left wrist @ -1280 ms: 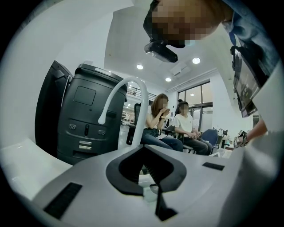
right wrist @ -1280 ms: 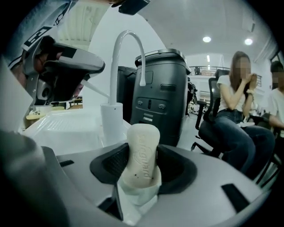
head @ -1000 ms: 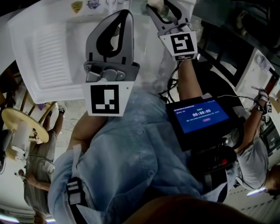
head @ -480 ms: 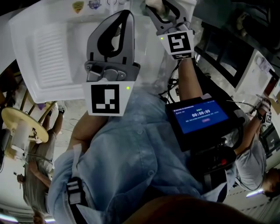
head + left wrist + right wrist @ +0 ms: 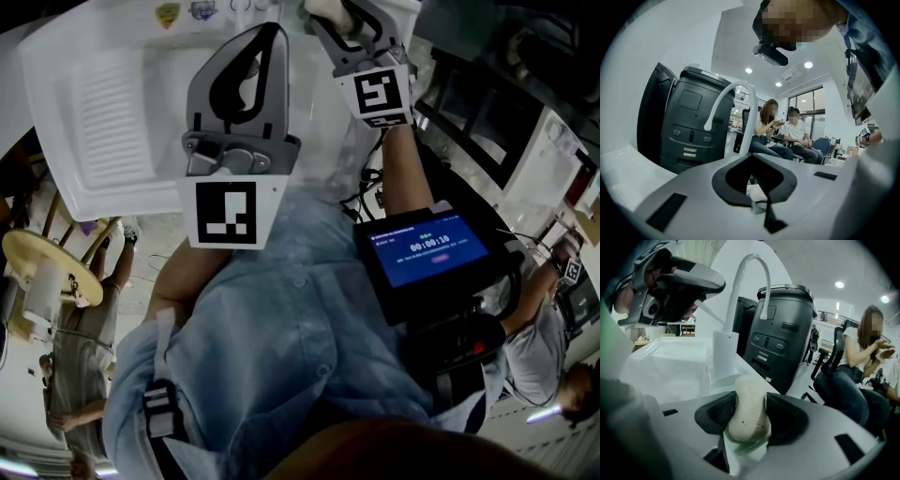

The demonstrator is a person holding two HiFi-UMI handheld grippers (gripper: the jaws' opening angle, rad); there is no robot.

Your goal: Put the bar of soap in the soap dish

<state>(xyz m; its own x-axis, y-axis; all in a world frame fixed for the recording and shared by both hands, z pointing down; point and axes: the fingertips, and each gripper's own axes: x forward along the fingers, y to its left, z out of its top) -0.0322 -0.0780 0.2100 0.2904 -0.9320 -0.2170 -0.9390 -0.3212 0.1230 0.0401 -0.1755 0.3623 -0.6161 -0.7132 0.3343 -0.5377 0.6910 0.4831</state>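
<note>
A cream bar of soap [image 5: 748, 405] stands on edge between the jaws of my right gripper [image 5: 749, 420], which is shut on it. A pale green piece [image 5: 743, 445] shows just under the soap; I cannot tell whether it is the soap dish. In the head view the right gripper [image 5: 343, 15] is at the top edge over the sink's right end, with the soap [image 5: 324, 7] barely showing. My left gripper [image 5: 270, 30] hangs over the white sink [image 5: 103, 103], shut with nothing in it. Its fingertips meet in the left gripper view, left gripper [image 5: 762, 209].
A white curved faucet [image 5: 740, 291] rises behind the soap, also seen as the faucet [image 5: 740, 108]. A tall black machine [image 5: 783, 333] stands past the sink. A tablet screen [image 5: 427, 248] hangs at the person's waist. People sit on chairs [image 5: 787, 131] further off.
The right gripper with the soap has shifted slightly left and away in the head view. The left gripper has held still.
</note>
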